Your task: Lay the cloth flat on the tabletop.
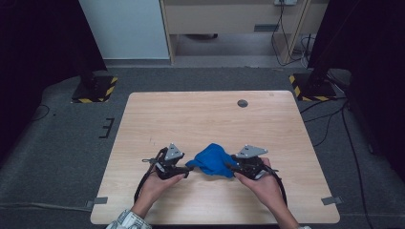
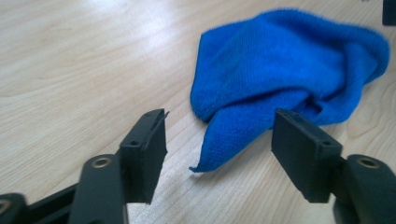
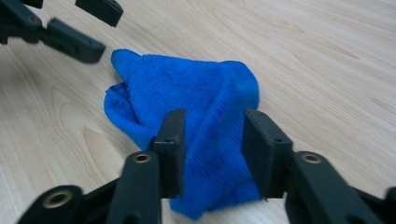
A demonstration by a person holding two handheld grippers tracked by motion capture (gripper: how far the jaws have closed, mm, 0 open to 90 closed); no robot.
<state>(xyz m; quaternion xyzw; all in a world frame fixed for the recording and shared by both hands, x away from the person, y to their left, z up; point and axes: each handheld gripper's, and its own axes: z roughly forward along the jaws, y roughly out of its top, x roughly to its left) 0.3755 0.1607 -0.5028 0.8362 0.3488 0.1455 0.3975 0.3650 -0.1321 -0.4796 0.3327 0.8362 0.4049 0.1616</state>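
Observation:
A crumpled blue cloth (image 1: 212,160) lies near the front middle of the wooden table (image 1: 191,114), between my two grippers. My left gripper (image 1: 188,167) is at the cloth's left corner. In the left gripper view its jaws (image 2: 219,140) stand open, with the cloth's (image 2: 280,70) pointed corner lying between them untouched. My right gripper (image 1: 231,168) is at the cloth's right side. In the right gripper view its jaws (image 3: 212,144) are closed on a fold of the cloth (image 3: 196,93), which fills the gap between them. The left gripper (image 3: 88,28) shows beyond the cloth there.
A small round grommet (image 1: 242,103) sits near the table's far edge. Grey tape strips (image 1: 98,201) mark the front corners. Two stand bases with yellow-black stripes (image 1: 95,88) rest on the floor beyond the table.

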